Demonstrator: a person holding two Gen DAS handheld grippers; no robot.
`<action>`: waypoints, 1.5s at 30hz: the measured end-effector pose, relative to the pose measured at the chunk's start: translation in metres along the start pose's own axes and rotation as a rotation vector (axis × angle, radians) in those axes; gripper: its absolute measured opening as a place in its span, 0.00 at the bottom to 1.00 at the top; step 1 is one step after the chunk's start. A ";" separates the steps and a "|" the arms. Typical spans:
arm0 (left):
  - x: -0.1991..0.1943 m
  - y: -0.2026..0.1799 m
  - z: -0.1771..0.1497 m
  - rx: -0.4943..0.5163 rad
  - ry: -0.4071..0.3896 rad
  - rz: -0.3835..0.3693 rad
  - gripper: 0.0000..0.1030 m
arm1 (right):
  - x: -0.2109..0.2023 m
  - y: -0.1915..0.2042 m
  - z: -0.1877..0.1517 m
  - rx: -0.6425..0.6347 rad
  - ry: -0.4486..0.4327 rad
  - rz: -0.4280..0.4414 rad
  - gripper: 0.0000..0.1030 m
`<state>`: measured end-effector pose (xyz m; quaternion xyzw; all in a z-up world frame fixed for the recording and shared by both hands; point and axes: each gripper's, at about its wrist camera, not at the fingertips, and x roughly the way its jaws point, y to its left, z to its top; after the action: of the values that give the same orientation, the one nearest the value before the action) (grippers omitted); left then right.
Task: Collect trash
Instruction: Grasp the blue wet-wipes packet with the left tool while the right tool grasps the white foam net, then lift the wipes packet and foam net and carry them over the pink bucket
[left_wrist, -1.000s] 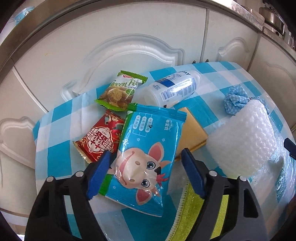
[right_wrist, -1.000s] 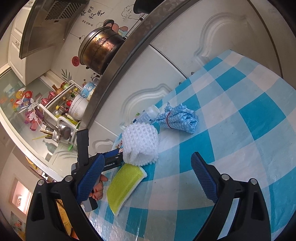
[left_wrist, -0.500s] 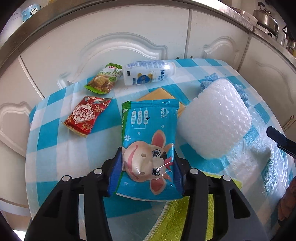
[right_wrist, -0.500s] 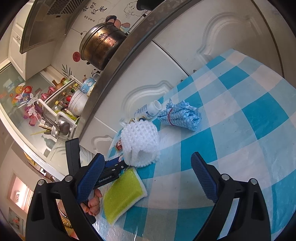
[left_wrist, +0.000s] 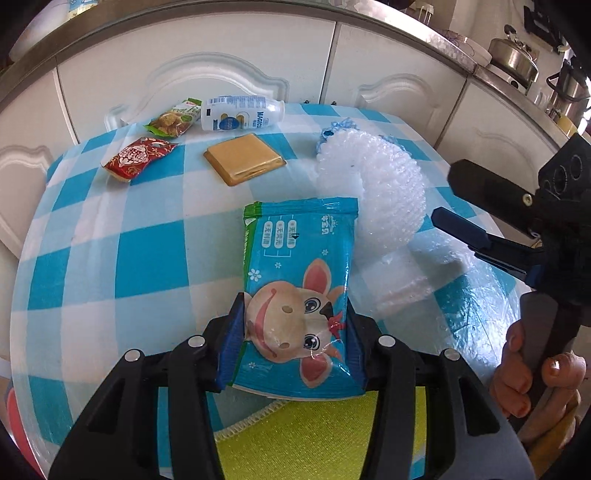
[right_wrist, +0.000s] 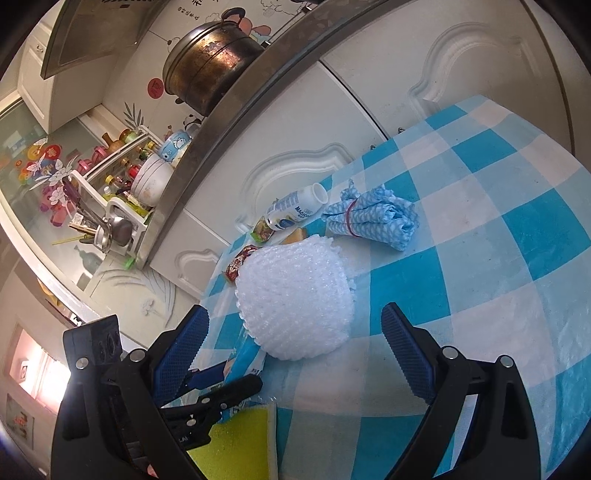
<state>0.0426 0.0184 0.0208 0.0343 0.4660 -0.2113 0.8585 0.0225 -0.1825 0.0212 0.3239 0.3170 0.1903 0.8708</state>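
Currently | left gripper: clamped on my blue cow-print packet, lifted over the checked tablecloth | right gripper: spread wide, empty, facing bubble-wrap roll | handling: I'd keep steady squeeze, carry level, avoid brushing the roll.

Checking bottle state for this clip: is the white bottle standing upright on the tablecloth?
No. The white bottle lies on its side near the far edge of the checked tablecloth, beside the green snack packet.
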 end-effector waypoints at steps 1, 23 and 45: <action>-0.001 -0.002 -0.003 -0.009 -0.001 -0.005 0.47 | 0.002 0.002 0.000 -0.012 0.009 -0.002 0.91; -0.014 0.001 -0.019 -0.100 -0.032 -0.044 0.47 | 0.031 0.029 -0.014 -0.212 0.089 -0.175 0.48; -0.053 0.052 -0.042 -0.269 -0.120 -0.051 0.46 | 0.019 0.034 -0.015 -0.223 0.042 -0.121 0.32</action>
<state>0.0045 0.0944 0.0331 -0.1058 0.4384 -0.1703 0.8761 0.0220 -0.1414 0.0274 0.2014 0.3312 0.1780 0.9044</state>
